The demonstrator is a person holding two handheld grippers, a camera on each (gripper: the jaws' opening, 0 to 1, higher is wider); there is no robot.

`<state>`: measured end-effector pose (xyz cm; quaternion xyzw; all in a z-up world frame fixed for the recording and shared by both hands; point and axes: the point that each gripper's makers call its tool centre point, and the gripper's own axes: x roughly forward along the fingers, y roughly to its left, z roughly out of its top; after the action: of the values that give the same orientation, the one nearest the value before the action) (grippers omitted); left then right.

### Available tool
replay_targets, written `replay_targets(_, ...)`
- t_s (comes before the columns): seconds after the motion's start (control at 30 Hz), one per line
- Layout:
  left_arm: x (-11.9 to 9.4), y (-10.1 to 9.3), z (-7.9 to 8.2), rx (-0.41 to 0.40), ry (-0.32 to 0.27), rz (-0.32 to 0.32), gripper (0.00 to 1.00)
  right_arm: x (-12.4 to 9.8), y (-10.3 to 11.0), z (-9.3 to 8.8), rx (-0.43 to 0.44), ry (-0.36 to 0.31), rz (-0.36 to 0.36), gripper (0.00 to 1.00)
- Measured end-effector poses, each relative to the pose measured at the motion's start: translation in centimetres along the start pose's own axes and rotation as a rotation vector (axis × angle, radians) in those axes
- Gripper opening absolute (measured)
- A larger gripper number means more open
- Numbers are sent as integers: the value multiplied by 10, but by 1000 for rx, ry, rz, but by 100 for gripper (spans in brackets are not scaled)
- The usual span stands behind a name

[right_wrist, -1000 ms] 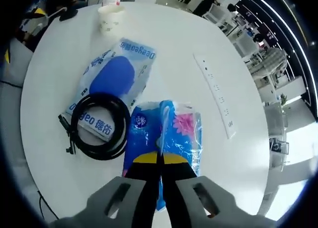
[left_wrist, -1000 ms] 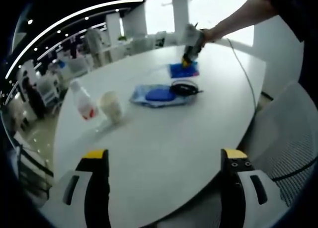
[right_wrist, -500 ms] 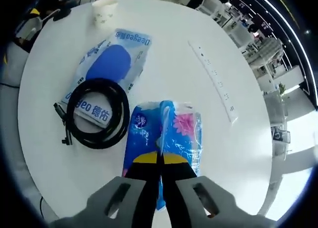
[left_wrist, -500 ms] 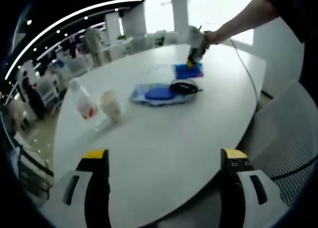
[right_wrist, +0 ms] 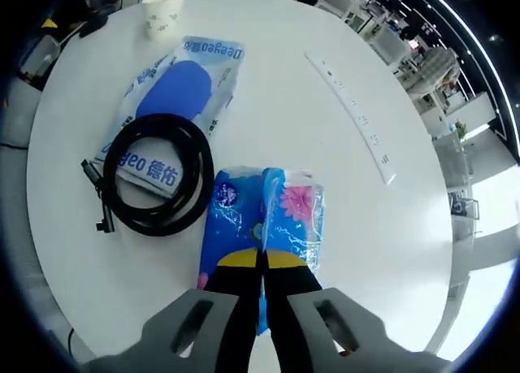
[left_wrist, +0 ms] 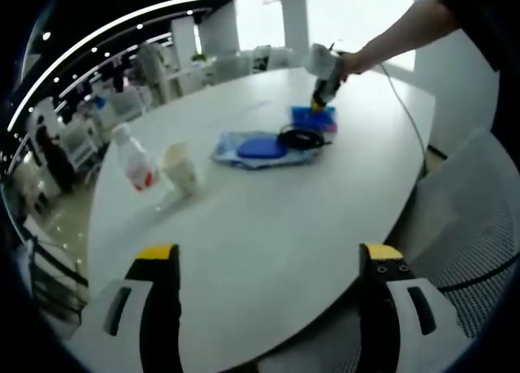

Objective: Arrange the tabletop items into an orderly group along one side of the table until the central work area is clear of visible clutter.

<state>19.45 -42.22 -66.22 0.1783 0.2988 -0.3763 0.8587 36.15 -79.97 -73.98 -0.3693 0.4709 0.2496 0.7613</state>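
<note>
In the right gripper view my right gripper (right_wrist: pixel 262 261) is shut on the blue tissue pack (right_wrist: pixel 268 219), which it holds over the white table (right_wrist: pixel 292 113). Beside the pack, a black coiled cable (right_wrist: pixel 154 186) lies on a blue packaged cloth (right_wrist: pixel 183 88). A paper cup (right_wrist: pixel 161 14) stands at the far end. In the left gripper view my left gripper (left_wrist: pixel 268 263) is open over the near table edge, with nothing between its fingers. Farther off stand the paper cup (left_wrist: pixel 180 168) and a plastic bottle (left_wrist: pixel 134 158), then the blue package (left_wrist: pixel 260 148), cable (left_wrist: pixel 302 137) and tissue pack (left_wrist: pixel 315 117) under the right gripper (left_wrist: pixel 323 97).
A white power strip (right_wrist: pixel 353 117) lies on the table to the right of the tissue pack. A mesh office chair (left_wrist: pixel 471 219) stands by the table's right edge. A person's arm (left_wrist: pixel 398 36) reaches in from the upper right. Office desks and chairs fill the background.
The right gripper has carried the tissue pack toward the cable and blue package; the pack now lies close beside them. My left gripper stays open and still.
</note>
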Motion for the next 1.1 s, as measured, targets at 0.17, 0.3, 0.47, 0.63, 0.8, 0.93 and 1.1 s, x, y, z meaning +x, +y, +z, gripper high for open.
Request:
replay_targets(0.17, 0, 0, -1, 2, 4, 0, 87, 1, 0, -3, 14, 1, -5, 0)
replay_targets(0.3, 0, 0, 0, 1, 3, 1, 87, -3, -3, -1, 15, -15, -11, 0)
replay_targets(0.47, 0, 0, 0, 3, 2, 0, 87, -10, -4, 1, 19, -34, -19, 2)
replay_targets(0.63, 0, 0, 4, -4, -13, 1, 87, -18, 1, 4, 6, -60, -20, 4)
replay_targets(0.8, 1, -1, 5, -1, -17, -1, 88, -22, 5, 7, -19, -85, -7, 10)
replay_targets(0.93, 0, -1, 6, -3, -23, -1, 88, -25, 9, 12, -24, -115, 2, 12)
replay_targets(1.1, 0, -2, 7, 0, -25, -1, 88, -32, 20, 21, -67, -167, 33, 18)
